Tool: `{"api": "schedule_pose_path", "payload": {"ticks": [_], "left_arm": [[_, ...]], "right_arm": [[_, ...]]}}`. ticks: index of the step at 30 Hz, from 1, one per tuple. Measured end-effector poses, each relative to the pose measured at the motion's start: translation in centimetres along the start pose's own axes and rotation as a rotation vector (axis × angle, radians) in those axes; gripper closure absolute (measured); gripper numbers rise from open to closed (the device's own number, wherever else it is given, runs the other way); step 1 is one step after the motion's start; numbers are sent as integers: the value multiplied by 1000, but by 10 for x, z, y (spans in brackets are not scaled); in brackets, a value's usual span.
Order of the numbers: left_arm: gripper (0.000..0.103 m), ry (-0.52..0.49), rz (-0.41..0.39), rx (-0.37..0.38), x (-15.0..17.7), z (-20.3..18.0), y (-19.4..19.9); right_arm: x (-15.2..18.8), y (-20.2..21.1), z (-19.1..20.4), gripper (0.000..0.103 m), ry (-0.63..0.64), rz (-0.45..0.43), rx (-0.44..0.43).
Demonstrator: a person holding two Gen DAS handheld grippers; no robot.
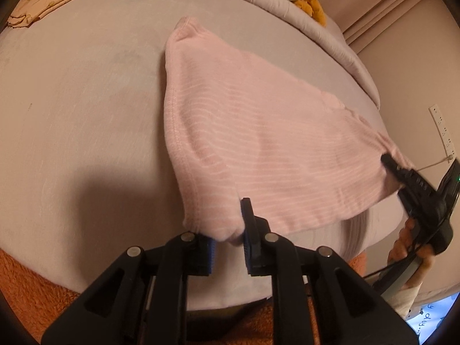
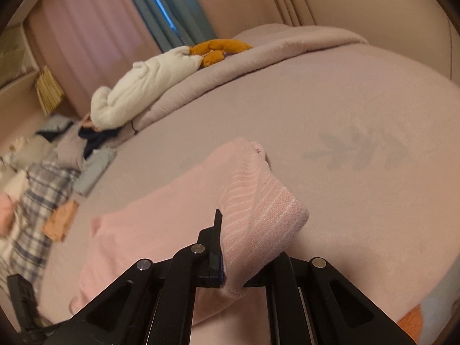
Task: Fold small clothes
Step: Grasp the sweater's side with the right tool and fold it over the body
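A pink striped garment (image 1: 258,132) lies spread on the mauve bed sheet (image 1: 86,100), its near edge lifted. My left gripper (image 1: 228,235) is shut on the garment's near left corner. My right gripper (image 1: 386,161) shows at the right of the left wrist view, shut on the garment's right corner. In the right wrist view my right gripper (image 2: 233,261) pinches a folded-over cuff of the pink garment (image 2: 149,230), which hides the right finger. The left gripper's body (image 2: 23,299) shows at the lower left.
A folded peach garment (image 1: 43,3) lies at the far left of the bed. A rolled quilt (image 1: 287,3), a white plush (image 2: 143,86) and an orange plush (image 2: 218,49) lie at the back. Plaid and grey clothes (image 2: 43,189) are piled at the left. An orange rug (image 1: 28,287) lies below the bed edge.
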State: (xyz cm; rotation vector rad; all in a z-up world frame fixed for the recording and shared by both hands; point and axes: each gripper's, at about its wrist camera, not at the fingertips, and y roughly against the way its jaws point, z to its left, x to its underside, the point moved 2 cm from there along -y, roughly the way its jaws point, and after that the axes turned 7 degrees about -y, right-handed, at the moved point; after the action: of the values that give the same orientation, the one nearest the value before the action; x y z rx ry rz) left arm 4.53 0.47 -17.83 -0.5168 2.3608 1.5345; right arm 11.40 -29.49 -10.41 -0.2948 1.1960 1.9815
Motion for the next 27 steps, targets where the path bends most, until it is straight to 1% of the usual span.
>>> {"api": "schedule_pose_path", "payload": {"ticks": [1, 3, 4, 6, 8, 9, 12, 13, 17, 19, 22, 23, 24, 27], "left_arm": [[85, -11, 4, -3, 0, 0, 2], [72, -17, -6, -16, -1, 0, 8], [68, -19, -16, -20, -1, 1, 13], [48, -17, -40, -29, 1, 3, 23], [41, -22, -68, -49, 2, 5, 32], [39, -24, -93, -60, 1, 3, 35], [38, -21, -113, -85, 0, 7, 42], [37, -19, -119, -95, 0, 10, 44], [37, -2, -124, -117, -4, 14, 44], [37, 10, -124, -119, -4, 17, 45], [36, 16, -129, -128, -4, 20, 49], [34, 17, -132, -130, -2, 22, 53], [31, 21, -136, -133, 1, 23, 55], [30, 25, -150, -141, 2, 25, 60]], "right_arm": [[-1, -1, 5, 95, 15, -3, -4], [-5, 0, 18, 95, 44, -13, -31], [-7, 1, 26, 95, 67, -16, -44], [-8, 2, 44, 95, 119, -25, -74], [-6, 2, 64, 95, 179, -18, -116], [-2, 1, 71, 95, 208, -12, -133], [15, -4, 96, 95, 324, 15, -161], [24, -8, 104, 95, 366, 34, -168], [51, -26, 114, 95, 430, 132, -184], [64, -35, 114, 95, 456, 181, -173], [85, -56, 109, 95, 492, 260, -112], [90, -64, 106, 95, 491, 285, -93], [93, -66, 106, 95, 490, 289, -90], [91, -62, 107, 95, 507, 273, -91]]}}
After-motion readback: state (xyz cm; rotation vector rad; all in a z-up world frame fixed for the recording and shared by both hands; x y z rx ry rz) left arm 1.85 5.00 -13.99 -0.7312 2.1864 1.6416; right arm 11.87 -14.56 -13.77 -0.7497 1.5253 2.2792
